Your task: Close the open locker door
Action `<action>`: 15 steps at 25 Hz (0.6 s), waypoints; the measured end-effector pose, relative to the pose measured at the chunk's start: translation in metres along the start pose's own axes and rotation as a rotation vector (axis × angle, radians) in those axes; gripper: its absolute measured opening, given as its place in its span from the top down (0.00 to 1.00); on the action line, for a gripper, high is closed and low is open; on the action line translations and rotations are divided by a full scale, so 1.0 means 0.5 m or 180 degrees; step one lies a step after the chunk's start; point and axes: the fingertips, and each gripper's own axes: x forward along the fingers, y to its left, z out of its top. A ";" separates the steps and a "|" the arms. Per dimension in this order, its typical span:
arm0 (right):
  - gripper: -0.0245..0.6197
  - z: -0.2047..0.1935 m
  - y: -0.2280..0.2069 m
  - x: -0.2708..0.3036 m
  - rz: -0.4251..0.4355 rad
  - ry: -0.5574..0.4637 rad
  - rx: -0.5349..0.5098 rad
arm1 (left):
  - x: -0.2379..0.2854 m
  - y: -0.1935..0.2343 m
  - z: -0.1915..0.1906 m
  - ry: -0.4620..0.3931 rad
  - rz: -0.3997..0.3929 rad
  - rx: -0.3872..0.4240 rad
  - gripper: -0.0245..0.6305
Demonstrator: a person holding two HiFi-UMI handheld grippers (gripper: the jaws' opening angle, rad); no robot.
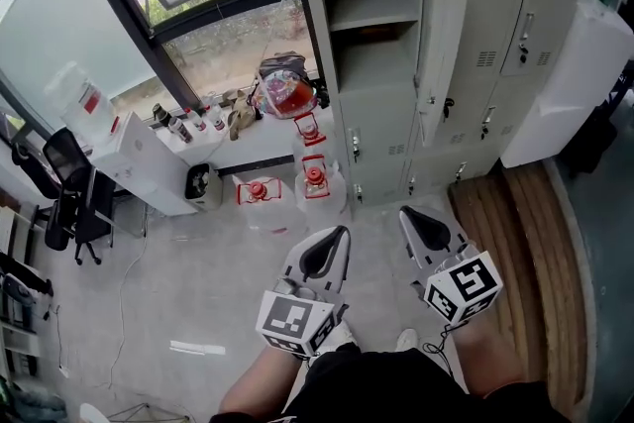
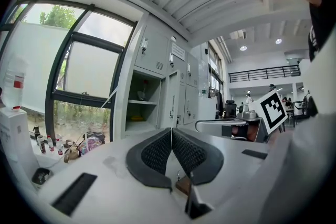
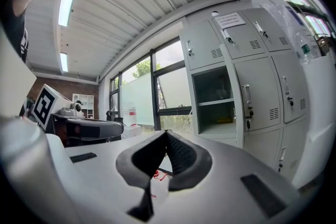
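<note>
**A:** Left gripper (image 1: 339,235) first: jaws clamped together, pads meeting tip to tip, nothing between them.

**B:** Same story for the right gripper (image 1: 408,215). It's clenched and empty, and its own view shows the two dark pads closed into a point.

**A:** The two are side by side, low in the head view, both aimed at the grey lockers (image 1: 495,45).

**B:** And there's the locker door (image 1: 443,45), swung out from the upper row on its right-hand hinge. It's well apart from both grippers, and neither one touches it.

**A:** Behind it is the open compartment (image 1: 374,25), with one shelf (image 1: 371,10) across it and something small lying at the back that I can't make out.

**B:** To the left of the lockers, clear jugs (image 1: 315,178) with red caps stand on the floor (image 1: 198,282).

**A:** Above them a bag (image 1: 285,89) rests on the ledge (image 1: 248,149) under the window (image 1: 228,35).

**B:** A black chair (image 1: 69,198) is far off to the left.
</note>
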 end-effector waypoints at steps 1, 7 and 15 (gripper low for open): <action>0.88 0.001 0.004 0.010 -0.0006 0.0001 -0.0006 | -0.001 0.011 0.001 0.0000 -0.0008 -0.0009 0.93; 0.88 0.005 0.022 0.063 -0.0118 0.0006 -0.0002 | 0.002 0.067 0.005 -0.0022 -0.0126 0.0010 0.93; 0.88 0.008 0.066 0.129 -0.0273 -0.0029 -0.0006 | -0.010 0.134 0.003 -0.0007 -0.0323 0.0001 0.93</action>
